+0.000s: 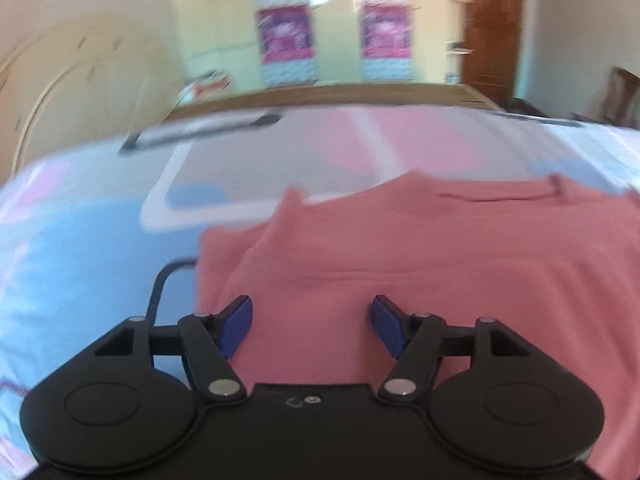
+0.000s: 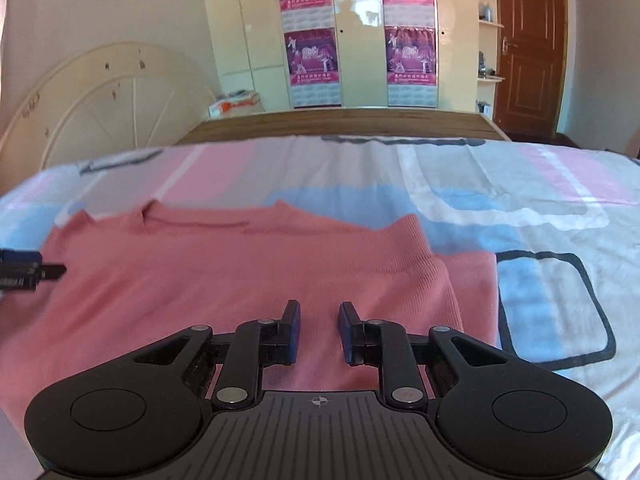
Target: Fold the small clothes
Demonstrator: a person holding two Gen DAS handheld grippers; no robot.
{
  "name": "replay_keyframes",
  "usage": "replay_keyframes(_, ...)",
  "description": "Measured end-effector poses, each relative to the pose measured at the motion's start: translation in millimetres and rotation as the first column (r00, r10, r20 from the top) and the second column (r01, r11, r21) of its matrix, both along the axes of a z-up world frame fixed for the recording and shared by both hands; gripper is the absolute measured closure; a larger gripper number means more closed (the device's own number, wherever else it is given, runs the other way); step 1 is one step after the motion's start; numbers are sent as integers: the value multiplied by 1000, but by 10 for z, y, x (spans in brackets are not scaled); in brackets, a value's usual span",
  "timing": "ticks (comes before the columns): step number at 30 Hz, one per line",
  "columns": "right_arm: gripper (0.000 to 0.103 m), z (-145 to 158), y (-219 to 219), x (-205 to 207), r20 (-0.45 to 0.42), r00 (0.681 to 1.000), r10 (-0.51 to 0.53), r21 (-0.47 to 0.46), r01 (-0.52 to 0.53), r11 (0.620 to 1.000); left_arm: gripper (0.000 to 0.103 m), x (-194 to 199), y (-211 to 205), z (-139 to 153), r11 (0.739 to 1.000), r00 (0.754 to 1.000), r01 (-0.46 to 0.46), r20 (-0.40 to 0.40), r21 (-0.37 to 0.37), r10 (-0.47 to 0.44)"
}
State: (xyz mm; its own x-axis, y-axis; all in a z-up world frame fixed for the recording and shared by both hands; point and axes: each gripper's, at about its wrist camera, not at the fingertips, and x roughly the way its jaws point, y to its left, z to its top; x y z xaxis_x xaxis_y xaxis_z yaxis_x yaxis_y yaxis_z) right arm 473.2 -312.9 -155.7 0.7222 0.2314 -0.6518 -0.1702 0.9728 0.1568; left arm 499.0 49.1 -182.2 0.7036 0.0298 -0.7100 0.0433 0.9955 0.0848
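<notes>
A pink knit top lies spread flat on the bed, its collar toward the far side and its sleeves folded in at the sides. My left gripper is open and empty, its blue pads over the top's left part. In the right wrist view the same pink top fills the middle. My right gripper is open with a narrow gap and empty, over the top's right part near the folded sleeve. The left gripper's tip shows at that view's left edge.
The bed has a patterned sheet in pink, blue, white and grey. A wooden footboard runs along the far edge. Beyond stand a cream wardrobe with posters, a round cream headboard-like panel and a brown door.
</notes>
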Motion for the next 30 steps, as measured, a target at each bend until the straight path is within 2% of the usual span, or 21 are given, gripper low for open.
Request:
replay_keyframes(2, 82, -104, -82, 9, -30, 999, -38, -44, 37, 998, 37, 21, 134, -15, 997, 999, -37, -2, -68, 37)
replay_keyframes(3, 82, -167, -157, 5, -39, 997, -64, -60, 62, 996, 37, 10, 128, -4, 997, 999, -40, -1, -61, 40)
replay_keyframes(5, 82, -199, -283, -36, -40, 996, -82, -33, 81, 996, 38, -26, 100, 16, 999, 999, -42, -2, -31, 42)
replay_keyframes(8, 82, -84, -266, -103, -44, 994, -102, -45, 100, 994, 39, -183, 51, 107, 997, 999, -32, 2, -69, 32)
replay_keyframes(13, 82, 94, -22, -334, 2, 1000, -4, -14, 4, 1000, 33, -480, -213, 246, 995, 998, 50, 33, -88, -48)
replay_keyframes(16, 82, 65, 150, -410, -8, 999, 43, -13, -43, 999, 31, -580, -369, 174, 994, 997, 81, 19, -77, -80)
replay_keyframes(18, 82, -28, 246, -466, -39, 998, 51, -57, -53, 997, 29, -618, -371, 35, 996, 998, 65, -13, -54, -65)
replay_keyframes(19, 82, -104, 256, -477, -64, 997, 48, -100, -54, 994, 21, -640, -326, -7, 997, 999, 50, -15, -62, -51)
replay_keyframes(20, 82, -178, 239, -518, -70, 996, 49, -135, -58, 989, 17, -655, -264, -28, 997, 1000, 29, -9, -70, -29)
replay_keyframes(23, 82, -221, 161, -675, -35, 998, 48, -243, -56, 968, 16, -694, -113, -60, 999, 1000, -12, -19, -39, 11)
replay_keyframes(27, 82, -233, 36, -758, -70, 997, 20, -249, -37, 968, 18, -804, -49, 5, 1000, 1000, -13, -22, -25, 12)
replay_keyframes(30, 82, -186, 66, -793, -91, 996, 14, -246, -36, 969, 22, -859, -31, 103, 995, 998, -49, -38, -82, 46)
